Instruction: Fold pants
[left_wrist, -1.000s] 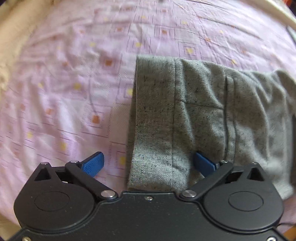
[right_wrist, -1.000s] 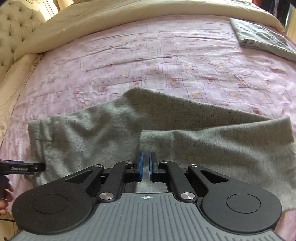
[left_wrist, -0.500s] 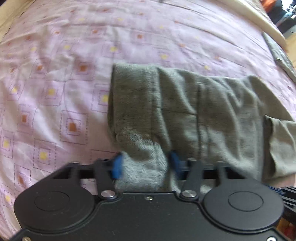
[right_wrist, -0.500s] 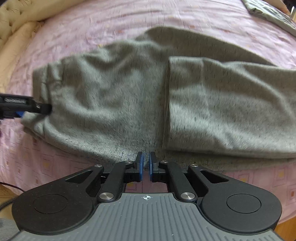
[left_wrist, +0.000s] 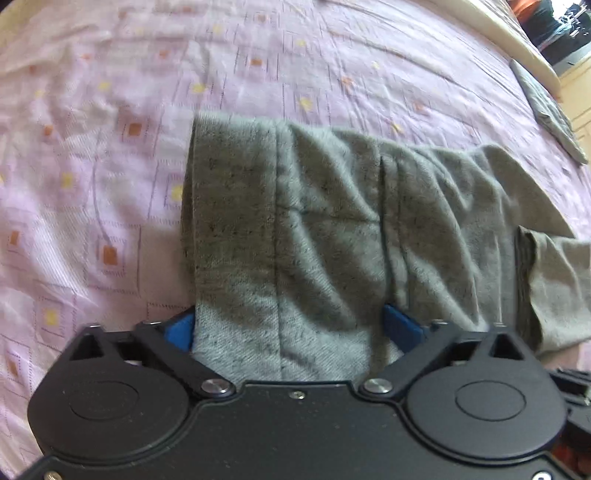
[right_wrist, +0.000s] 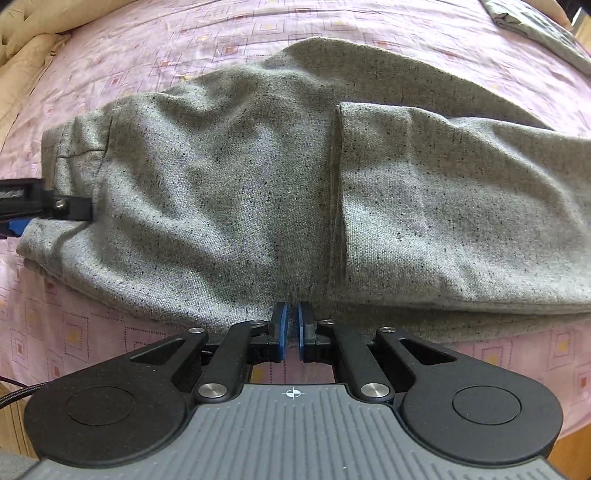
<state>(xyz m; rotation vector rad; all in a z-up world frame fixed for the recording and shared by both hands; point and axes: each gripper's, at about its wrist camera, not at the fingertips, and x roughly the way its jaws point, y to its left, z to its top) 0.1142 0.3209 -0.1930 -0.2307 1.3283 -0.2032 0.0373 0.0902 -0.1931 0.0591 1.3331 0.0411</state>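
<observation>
Grey speckled pants (left_wrist: 332, 229) lie folded lengthwise on the pink patterned bedsheet (left_wrist: 110, 147). My left gripper (left_wrist: 291, 326) straddles the near corner of the waistband; its jaws are opening, and the cloth sits slack between the wide-set blue pads (left_wrist: 400, 325). In the right wrist view the pants (right_wrist: 240, 184) fill the middle, one leg end (right_wrist: 424, 199) folded back on top. My right gripper (right_wrist: 291, 325) is shut on the pants' near edge, a sliver of grey cloth showing between its pads. The left gripper (right_wrist: 48, 216) reaches in at the waistband on the left.
A folded grey cloth (right_wrist: 535, 26) lies at the far right of the bed, also the grey cloth (left_wrist: 546, 107) in the left wrist view. A beige duvet (right_wrist: 26, 48) is bunched along the far left. A dark cable (right_wrist: 14, 391) hangs past the bed's near edge.
The left jaws closed on the waistband corner, bunching it, and have now spread apart again. The right gripper sank closer to the bed, staying shut, and the pants now fill its view.
</observation>
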